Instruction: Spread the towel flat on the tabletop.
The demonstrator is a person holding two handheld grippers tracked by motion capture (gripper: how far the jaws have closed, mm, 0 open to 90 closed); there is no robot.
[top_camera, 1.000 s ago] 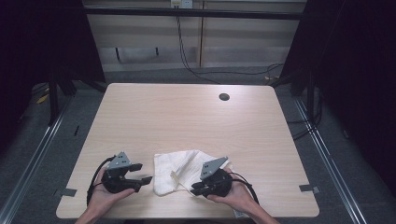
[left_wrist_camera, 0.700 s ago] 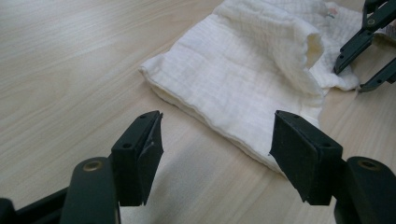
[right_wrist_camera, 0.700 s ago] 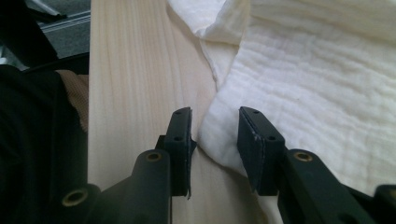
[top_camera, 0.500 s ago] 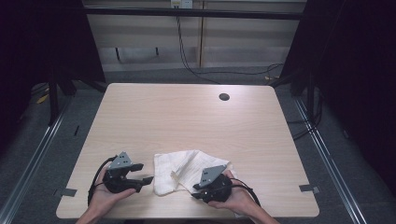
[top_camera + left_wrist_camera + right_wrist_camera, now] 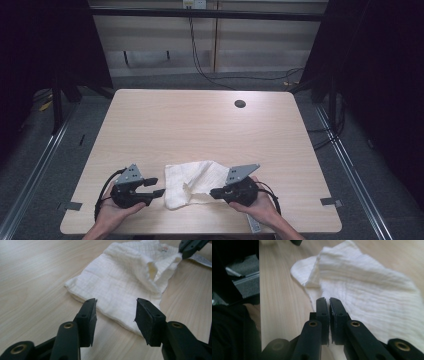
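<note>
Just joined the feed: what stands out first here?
A crumpled white cloth lies at the near edge of the wooden table. The right tongs are shut on its edge, while the left tongs sit open just short of its other side.

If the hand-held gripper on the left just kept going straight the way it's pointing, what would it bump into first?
Most likely the white cloth. The left hand-held gripper points at its near edge with the jaws apart, having just closed partway, and nothing between them. Only bare table seems to lie before it, though depth is hard to judge.
</note>
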